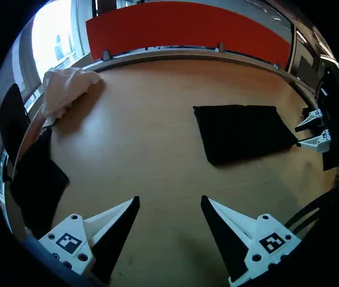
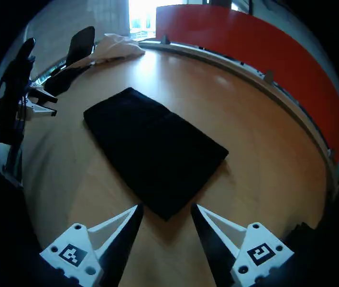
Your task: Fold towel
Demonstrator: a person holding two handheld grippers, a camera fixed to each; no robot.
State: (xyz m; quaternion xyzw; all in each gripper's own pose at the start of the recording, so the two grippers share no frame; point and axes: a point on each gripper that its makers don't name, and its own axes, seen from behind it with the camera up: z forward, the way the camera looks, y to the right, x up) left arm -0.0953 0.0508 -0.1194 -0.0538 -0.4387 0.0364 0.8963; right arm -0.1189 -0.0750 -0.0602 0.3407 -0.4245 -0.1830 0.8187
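Surface: you are working over a pale wooden table (image 1: 136, 143) with a curved far edge and a soft sheen from the daylight.
Towel: the black towel (image 2: 152, 148) lies flat on the table as a neat folded rectangle, set at an angle to you, with bare wood all round it.
Left gripper: your left gripper (image 1: 169, 210) has its jaws spread wide over bare wood, holding nothing. The towel is well ahead of it and to the right.
Right gripper: your right gripper (image 2: 167, 215) also has its jaws spread. In the right gripper view the towel's nearest corner sits between the two tips. Neither finger pinches it, and you cannot tell whether the tips touch the cloth.
Grippers to each other: they stand on opposite sides of the towel, well apart.
Far edge: a low grey rim (image 1: 183, 53) follows the curve, and a red partition (image 1: 183, 28) stands just behind it.
Window: a bright window (image 1: 54, 43) is beyond the table's far left corner.
Other cloth: a pale cloth (image 1: 66, 91) is heaped at that corner, and a dark cloth (image 1: 38, 186) hangs over the left edge.
Seating: a black chair (image 2: 81, 45) back shows past the table, near the pale heap.
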